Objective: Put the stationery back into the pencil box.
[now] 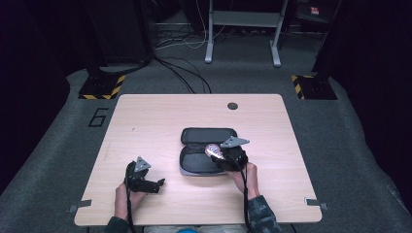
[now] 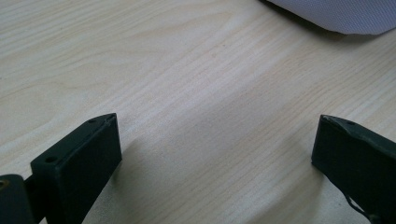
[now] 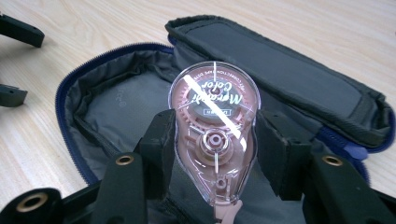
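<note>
Right gripper (image 3: pixel 212 140), lower centre of the right gripper view: jaws clamped on the two sides of a clear pink correction-tape dispenser (image 3: pixel 214 130), held above the open case (image 3: pixel 116 107). The case's grey lining fills the frame's left centre; its padded lid (image 3: pixel 280 74) lies flat toward the upper right. In the high view the case (image 1: pixel 194 162) sits at mid-tabletop (image 1: pixel 155 121), the dispenser (image 1: pixel 214 151) over its right edge. Left gripper (image 1: pixel 158 183), lower left of the high view: jaws spread wide, nothing between them, just above bare wood.

Lab — hazard-taped stands (image 1: pixel 102 87), floor cables (image 1: pixel 187 73)
</note>
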### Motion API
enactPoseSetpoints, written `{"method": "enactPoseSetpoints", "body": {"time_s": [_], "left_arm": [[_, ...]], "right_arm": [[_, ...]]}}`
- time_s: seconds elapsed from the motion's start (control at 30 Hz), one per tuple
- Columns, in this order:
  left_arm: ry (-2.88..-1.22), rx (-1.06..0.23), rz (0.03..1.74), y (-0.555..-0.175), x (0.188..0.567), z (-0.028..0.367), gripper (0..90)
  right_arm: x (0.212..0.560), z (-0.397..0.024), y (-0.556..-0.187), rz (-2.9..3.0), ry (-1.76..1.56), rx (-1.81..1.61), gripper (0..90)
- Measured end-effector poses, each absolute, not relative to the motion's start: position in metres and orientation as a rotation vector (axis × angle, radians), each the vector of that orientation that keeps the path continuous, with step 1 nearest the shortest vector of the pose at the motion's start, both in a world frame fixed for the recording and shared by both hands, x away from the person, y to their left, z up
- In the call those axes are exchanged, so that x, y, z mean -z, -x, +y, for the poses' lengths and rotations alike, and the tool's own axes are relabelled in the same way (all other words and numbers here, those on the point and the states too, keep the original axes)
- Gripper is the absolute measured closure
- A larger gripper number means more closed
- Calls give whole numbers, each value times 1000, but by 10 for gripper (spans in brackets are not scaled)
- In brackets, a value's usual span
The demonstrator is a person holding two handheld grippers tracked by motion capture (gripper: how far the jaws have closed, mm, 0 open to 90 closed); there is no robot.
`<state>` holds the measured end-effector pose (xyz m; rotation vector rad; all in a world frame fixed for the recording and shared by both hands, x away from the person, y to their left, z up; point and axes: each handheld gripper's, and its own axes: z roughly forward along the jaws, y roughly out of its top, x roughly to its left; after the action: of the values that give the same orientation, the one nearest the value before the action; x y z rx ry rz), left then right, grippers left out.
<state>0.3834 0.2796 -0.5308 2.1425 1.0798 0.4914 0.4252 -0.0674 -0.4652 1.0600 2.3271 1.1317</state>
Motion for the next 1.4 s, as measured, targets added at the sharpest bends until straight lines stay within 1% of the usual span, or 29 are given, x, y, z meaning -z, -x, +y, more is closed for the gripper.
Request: {"method": "enactPoseSetpoints", "body": {"time_s": [0.7, 0.87, 1.0, 1.03, 1.1, 1.17, 1.3, 1.4], "left_arm": [[-2143, -490, 1079, -383, 531, 280, 15], [-2137, -490, 1082, -383, 531, 279, 15], [-2135, -491, 1083, -383, 531, 279, 16], [-2136, -491, 1082, -383, 531, 279, 16], [-2140, -494, 1076, -383, 531, 280, 16], [-2141, -494, 1076, -383, 531, 280, 16], [-2141, -494, 1075, -383, 531, 280, 17], [-2140, -494, 1075, -383, 531, 280, 18]], "right_arm": [[496, -41, -442, 2445, -1095, -984, 494], [497, -43, -443, 2467, -1118, -966, 478], [495, -47, -443, 2458, -1130, -977, 388], [494, -48, -443, 2461, -1126, -980, 346], [492, -50, -441, 2456, -1145, -996, 312], [489, -53, -440, 2441, -1127, -1020, 229], [477, -64, -433, 2421, -1131, -1056, 153], [468, -76, -426, 2401, -1131, -1074, 144]]}}
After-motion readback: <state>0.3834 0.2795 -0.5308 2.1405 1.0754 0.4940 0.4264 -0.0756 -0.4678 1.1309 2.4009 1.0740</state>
